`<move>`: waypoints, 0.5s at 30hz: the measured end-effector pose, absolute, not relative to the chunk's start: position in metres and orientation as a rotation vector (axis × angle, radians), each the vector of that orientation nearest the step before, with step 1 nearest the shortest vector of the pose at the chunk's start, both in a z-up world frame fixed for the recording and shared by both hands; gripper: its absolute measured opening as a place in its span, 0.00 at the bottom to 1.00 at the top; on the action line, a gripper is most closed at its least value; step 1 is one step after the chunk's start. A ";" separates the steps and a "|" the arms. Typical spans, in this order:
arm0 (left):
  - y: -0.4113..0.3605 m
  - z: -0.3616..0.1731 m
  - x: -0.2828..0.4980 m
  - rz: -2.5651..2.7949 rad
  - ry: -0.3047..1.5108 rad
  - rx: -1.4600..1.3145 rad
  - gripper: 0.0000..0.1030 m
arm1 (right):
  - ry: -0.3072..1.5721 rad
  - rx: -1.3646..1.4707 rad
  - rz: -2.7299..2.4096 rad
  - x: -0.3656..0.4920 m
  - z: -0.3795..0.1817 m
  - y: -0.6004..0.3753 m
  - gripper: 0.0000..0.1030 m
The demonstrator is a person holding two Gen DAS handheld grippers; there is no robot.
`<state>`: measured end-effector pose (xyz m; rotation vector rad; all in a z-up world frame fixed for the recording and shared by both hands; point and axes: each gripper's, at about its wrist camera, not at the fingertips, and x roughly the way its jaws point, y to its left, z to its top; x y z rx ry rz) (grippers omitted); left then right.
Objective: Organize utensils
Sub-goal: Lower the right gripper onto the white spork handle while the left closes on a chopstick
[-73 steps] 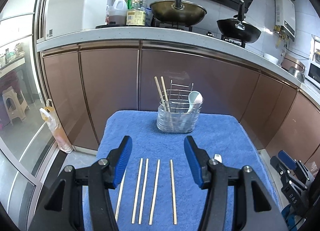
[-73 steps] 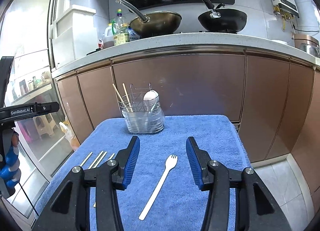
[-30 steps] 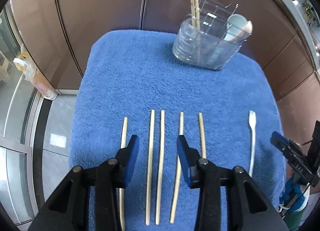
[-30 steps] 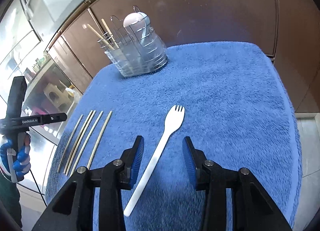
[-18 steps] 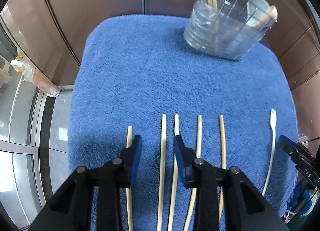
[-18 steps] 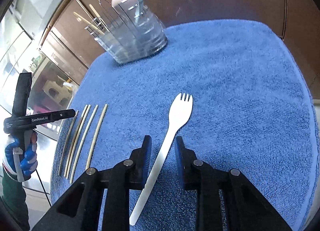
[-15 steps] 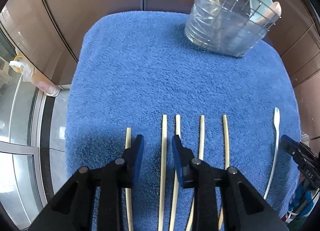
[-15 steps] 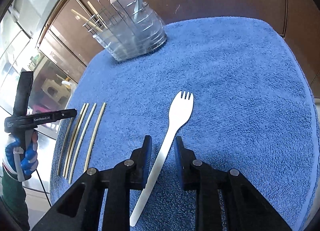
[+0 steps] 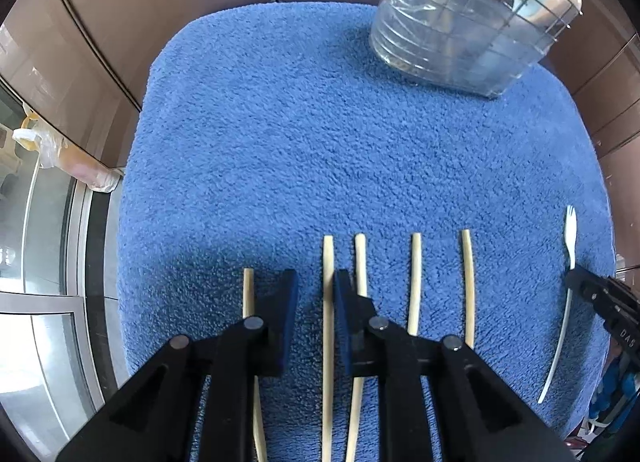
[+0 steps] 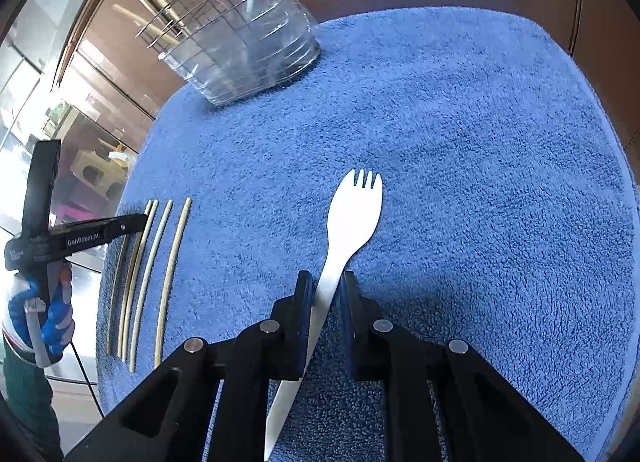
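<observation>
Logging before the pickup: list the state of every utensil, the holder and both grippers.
left gripper: jaws have just been closing, gapped around one chopstick
right gripper: jaws have just been closing around fork handle, contact unclear
other chopsticks: flat on towel
fork: flat on towel
holder: upright, holding utensils

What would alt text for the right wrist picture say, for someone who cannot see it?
A black right claw straddles the handle of a white plastic fork lying on a blue towel, its jaws nearly closed around it. Four chopsticks lie to the left, and a clear utensil holder stands behind.
</observation>
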<state>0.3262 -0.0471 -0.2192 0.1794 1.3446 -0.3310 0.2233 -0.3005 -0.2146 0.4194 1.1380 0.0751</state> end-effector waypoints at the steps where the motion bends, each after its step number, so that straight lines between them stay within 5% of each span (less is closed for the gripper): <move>1: -0.048 -0.219 0.327 -0.331 1.350 0.184 0.16 | 1.145 0.422 0.073 0.226 -0.215 -0.301 0.13; 15: -0.060 -0.217 0.327 -0.302 1.354 0.204 0.16 | 1.172 0.361 0.004 0.235 -0.214 -0.285 0.14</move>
